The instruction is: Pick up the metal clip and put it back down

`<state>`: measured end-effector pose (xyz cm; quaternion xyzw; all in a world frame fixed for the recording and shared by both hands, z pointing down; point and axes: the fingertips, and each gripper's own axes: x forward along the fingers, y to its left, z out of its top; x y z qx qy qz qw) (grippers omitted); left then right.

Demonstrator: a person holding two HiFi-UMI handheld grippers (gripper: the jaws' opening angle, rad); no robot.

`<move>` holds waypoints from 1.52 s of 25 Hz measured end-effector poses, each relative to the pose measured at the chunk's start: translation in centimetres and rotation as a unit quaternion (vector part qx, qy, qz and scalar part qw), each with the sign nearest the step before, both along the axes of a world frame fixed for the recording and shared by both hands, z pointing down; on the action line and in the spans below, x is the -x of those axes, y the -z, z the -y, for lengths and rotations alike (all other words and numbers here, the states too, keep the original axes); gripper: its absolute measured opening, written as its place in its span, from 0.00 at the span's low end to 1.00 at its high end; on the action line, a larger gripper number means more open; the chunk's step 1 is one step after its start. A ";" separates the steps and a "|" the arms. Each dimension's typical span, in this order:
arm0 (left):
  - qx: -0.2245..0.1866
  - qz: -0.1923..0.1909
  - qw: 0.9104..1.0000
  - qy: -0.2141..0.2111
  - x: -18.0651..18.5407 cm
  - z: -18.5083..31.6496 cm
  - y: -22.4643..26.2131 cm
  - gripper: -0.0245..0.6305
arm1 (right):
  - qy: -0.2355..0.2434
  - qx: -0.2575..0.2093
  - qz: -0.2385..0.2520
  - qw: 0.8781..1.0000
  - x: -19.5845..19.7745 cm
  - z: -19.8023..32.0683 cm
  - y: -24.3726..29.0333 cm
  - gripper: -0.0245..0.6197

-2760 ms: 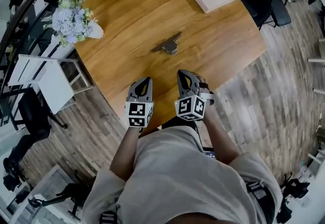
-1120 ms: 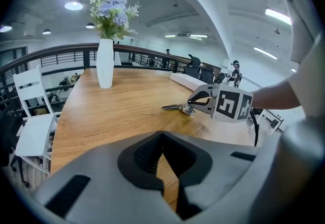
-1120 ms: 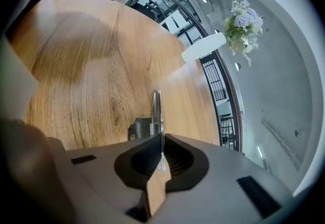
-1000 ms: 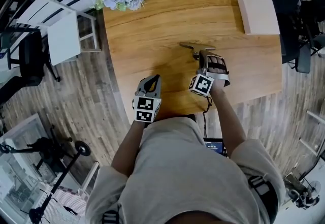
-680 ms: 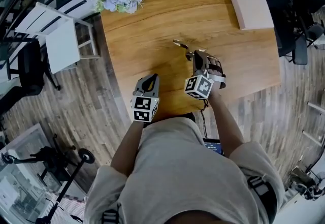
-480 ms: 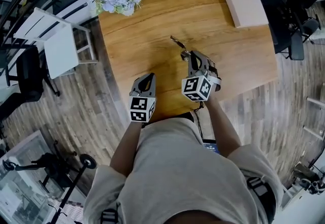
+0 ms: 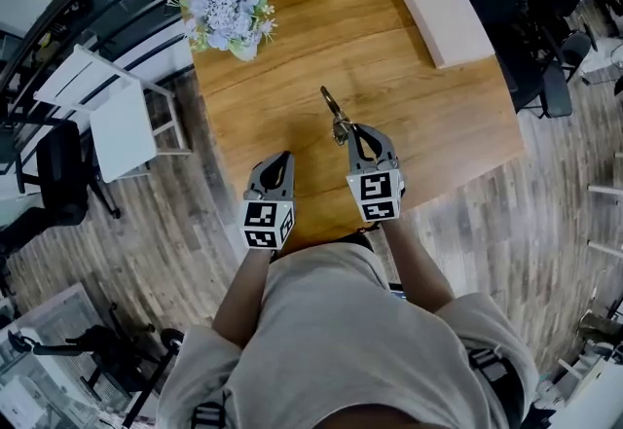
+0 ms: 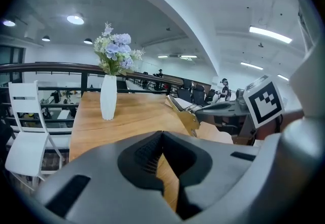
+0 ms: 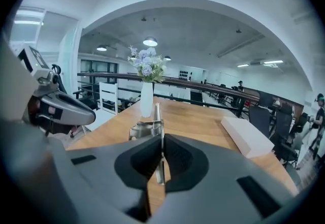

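change: metal clip [image 7: 333, 109] now lifted off surface [image 7: 419, 96], earlier lying flat | right gripper [image 9: 161, 141]: pinching clip | left gripper [image 8: 161, 134]: pressed together

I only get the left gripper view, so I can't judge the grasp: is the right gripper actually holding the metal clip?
Observer: Yes. The right gripper view shows the right gripper shut on the metal clip, pinching its thin handle.
Operator: Which way does the clip point?
Observer: In the head view it sticks out ahead of that gripper, toward the table's middle.
Operator: And my left gripper?
Observer: The left gripper is over the table's near edge, beside the right one, apart.
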<state>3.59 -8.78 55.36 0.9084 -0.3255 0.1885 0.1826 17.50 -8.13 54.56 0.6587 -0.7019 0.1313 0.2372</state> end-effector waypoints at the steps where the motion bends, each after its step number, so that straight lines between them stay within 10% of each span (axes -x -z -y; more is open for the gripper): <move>1: -0.003 -0.002 1.000 0.000 0.1 0.1 0.3 0.07 | -0.001 -0.004 0.009 1.000 0.3 -0.1 0.3 0.08; 22: -0.152 -0.089 0.984 0.037 4.3 2.0 16.9 0.07 | 0.006 -0.215 0.140 0.966 3.3 -3.4 18.0 0.08; 38: -0.148 -0.086 0.983 0.059 6.3 1.8 16.2 0.07 | 0.107 -0.220 -0.004 0.970 6.6 -3.3 18.9 0.08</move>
